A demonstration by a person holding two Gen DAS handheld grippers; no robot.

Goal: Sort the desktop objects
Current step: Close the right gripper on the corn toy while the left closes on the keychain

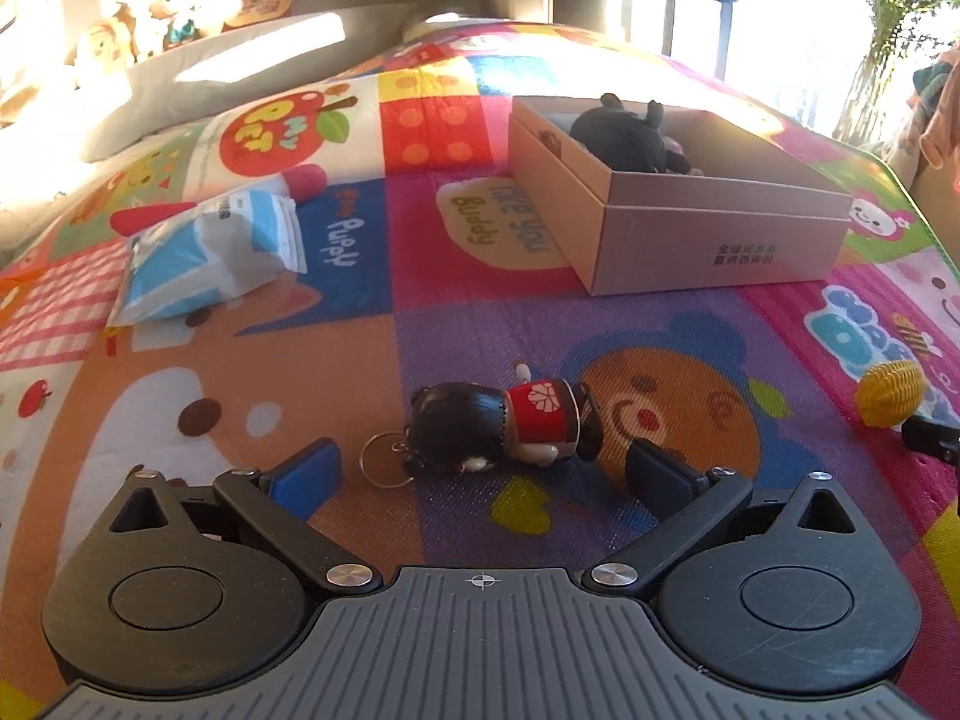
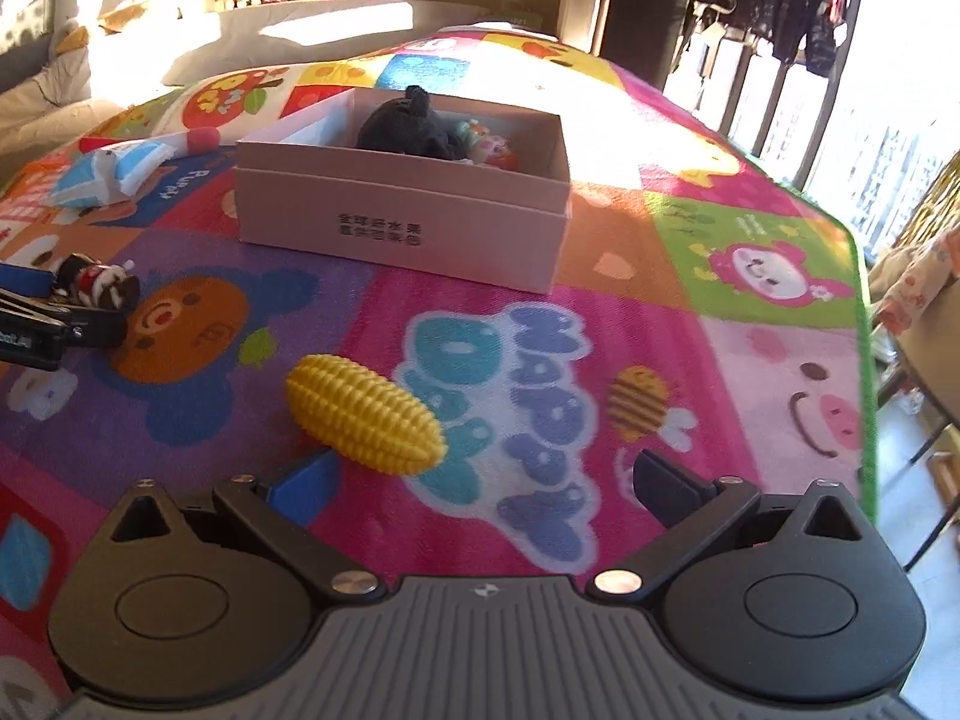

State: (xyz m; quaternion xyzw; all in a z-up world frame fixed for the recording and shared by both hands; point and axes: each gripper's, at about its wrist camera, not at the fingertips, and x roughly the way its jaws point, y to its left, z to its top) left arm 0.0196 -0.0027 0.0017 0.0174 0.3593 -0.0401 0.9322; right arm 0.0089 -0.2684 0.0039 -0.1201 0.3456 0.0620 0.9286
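Both grippers low, jaws spread wide.

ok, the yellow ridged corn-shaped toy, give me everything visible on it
The yellow ridged corn-shaped toy is an oval, rubbery-looking piece covered in rows of small bumps, tapering at both ends. It lies on its side, slanted, on the colourful cartoon play mat, at the edge of the "HAPPY DAY" print. It sits just ahead of the open right tongs, nearer the blue pad; whether that pad touches it is unclear.
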